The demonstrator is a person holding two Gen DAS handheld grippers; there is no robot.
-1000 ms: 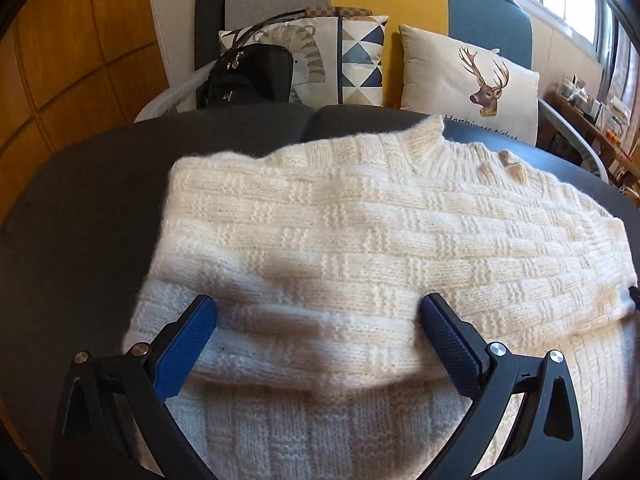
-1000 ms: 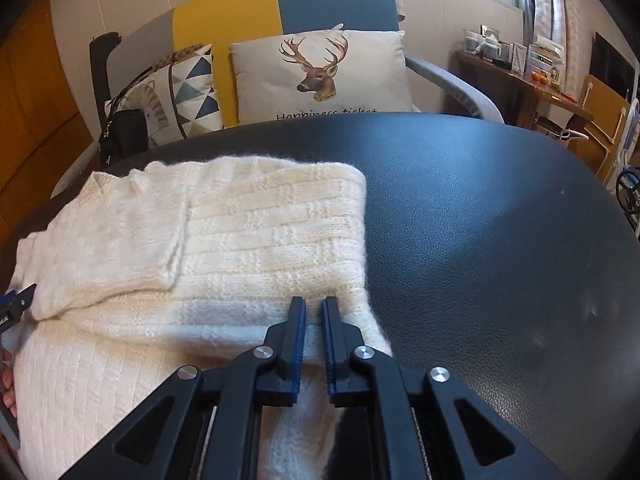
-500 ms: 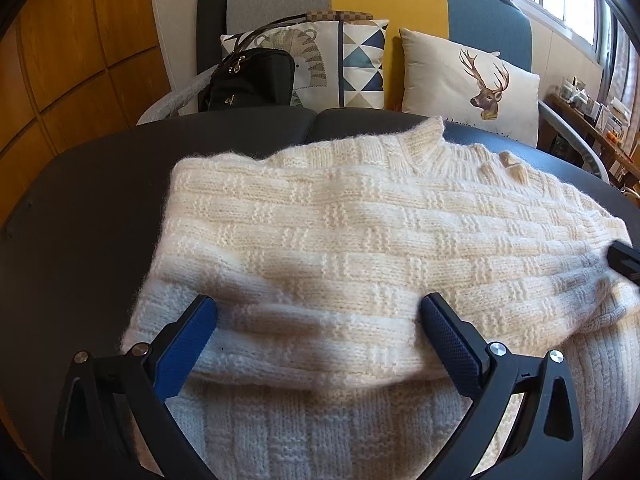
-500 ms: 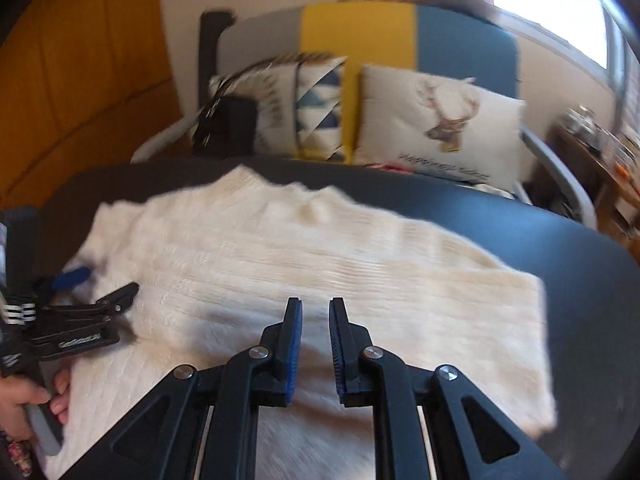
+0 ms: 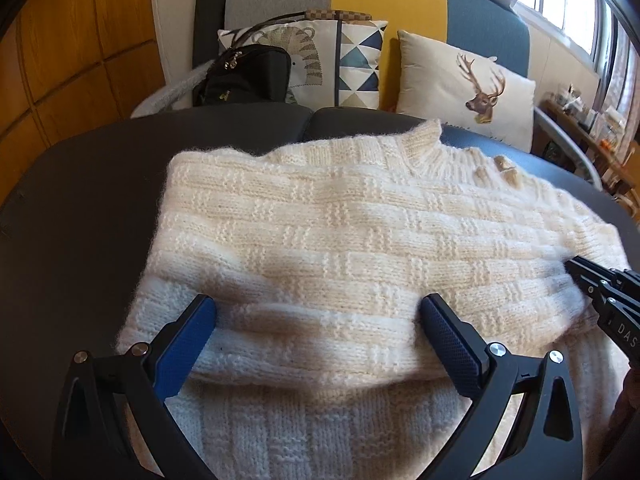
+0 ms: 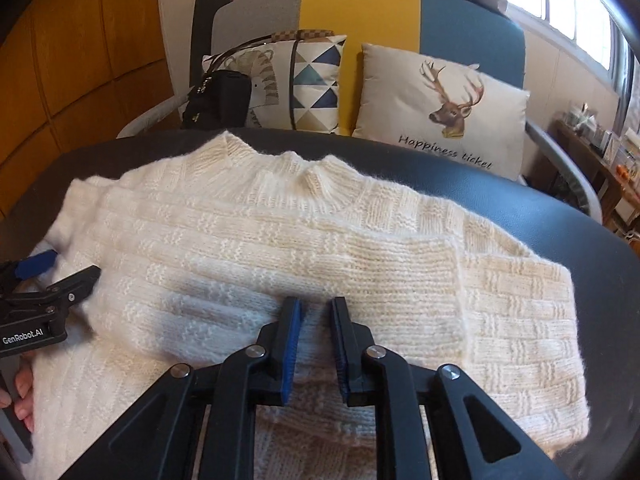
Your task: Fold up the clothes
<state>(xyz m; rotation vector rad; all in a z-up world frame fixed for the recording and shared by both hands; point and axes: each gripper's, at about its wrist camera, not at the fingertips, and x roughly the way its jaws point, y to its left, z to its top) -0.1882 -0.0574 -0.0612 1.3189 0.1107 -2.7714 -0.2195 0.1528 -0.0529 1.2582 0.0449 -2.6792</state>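
Observation:
A cream knitted sweater [image 5: 360,232] lies flat on a dark table [image 5: 80,220], its collar at the far side. My left gripper [image 5: 316,308] is open wide, one finger on each side of a thick fold near the sweater's left part. In the right wrist view the sweater [image 6: 280,240] has its right sleeve [image 6: 400,272] folded inward across the body. My right gripper [image 6: 316,306] hovers over the near middle of the sweater, jaws a narrow gap apart with no cloth pinched. Its black tip [image 5: 600,292] enters the left wrist view at the right.
Behind the table [image 6: 560,220] stands a grey, yellow and blue sofa [image 6: 360,12] with a deer cushion [image 6: 440,108], a patterned cushion [image 6: 312,84] and a black bag [image 5: 248,76]. A hand [image 6: 20,392] holds the left gripper's handle. Cluttered shelves stand at the far right.
My right gripper swept left from the sweater's right edge to its middle, leaving the sleeve folded over the body, and its jaws parted slightly. The left gripper stayed put.

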